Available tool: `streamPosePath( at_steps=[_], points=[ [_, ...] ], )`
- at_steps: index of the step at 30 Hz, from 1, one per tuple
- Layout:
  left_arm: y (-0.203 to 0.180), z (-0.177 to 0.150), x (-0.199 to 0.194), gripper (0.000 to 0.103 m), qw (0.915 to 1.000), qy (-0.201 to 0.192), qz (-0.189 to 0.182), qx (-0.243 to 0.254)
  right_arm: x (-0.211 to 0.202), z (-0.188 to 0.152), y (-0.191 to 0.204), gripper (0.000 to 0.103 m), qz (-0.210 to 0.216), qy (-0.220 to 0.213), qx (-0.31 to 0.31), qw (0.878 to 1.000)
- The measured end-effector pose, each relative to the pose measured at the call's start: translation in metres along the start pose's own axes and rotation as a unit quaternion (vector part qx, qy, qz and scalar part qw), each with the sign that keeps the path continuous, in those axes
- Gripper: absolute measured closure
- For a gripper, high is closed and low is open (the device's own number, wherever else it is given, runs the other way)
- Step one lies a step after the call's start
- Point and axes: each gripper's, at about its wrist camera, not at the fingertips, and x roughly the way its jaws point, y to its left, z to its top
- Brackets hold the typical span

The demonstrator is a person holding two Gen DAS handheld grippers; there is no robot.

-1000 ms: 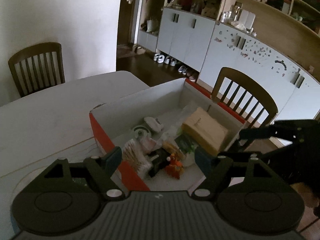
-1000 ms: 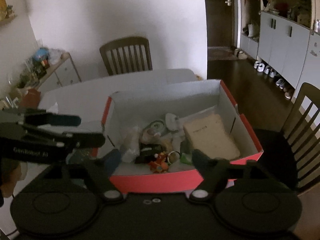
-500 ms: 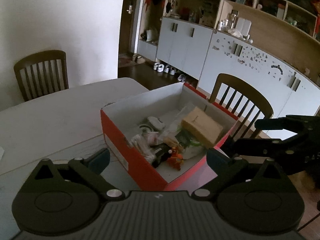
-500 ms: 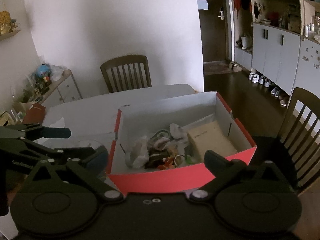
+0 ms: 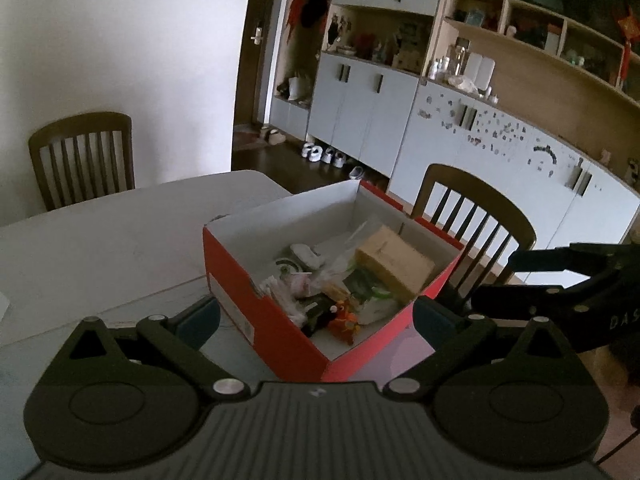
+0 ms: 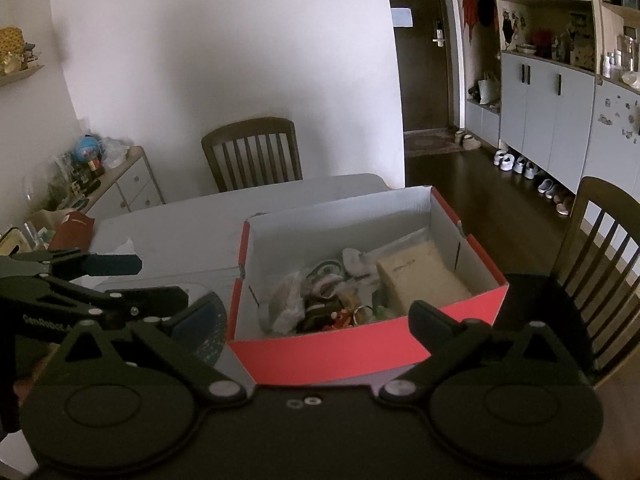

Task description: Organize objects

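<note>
Your left gripper [image 5: 316,316] and right gripper [image 6: 318,318] both gape wide, holding nothing. At twelve o'clock the red box [image 6: 332,354] holds a tan carton [image 6: 420,276], bags, small clutter.

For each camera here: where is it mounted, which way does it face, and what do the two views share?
Left wrist: on the left tongs, open, facing the red box from its left corner; the right tongs show at right.
Right wrist: on the right tongs, open, facing the box's long side; the left tongs show at left.
Shared: box, brown carton, table.
</note>
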Motion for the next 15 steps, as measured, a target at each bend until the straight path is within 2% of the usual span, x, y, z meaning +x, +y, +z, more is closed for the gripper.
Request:
streamPosePath(
  at_steps=[5, 10, 15],
  points=[
    [0.0018, -0.0005, 0.0003, 0.000, 0.9999, 0.001, -0.005, -0.011, -0.0021, -0.0021, 0.0015, 0.000, 0.001, 0.001, 0.001, 1.000],
    [-0.0010, -0.0012, -0.0008, 0.000, 0.9999, -0.002, 0.011, -0.003, -0.0041, -0.0038, 0.0023, 0.000, -0.001, 0.002, 0.002, 1.000],
    [-0.0013, -0.0022, -0.0016, 0.000, 0.9999, -0.001, 0.012, -0.002, -0.0041, -0.0047, 0.0032, 0.000, -0.004, 0.005, 0.002, 1.000]
  ],
)
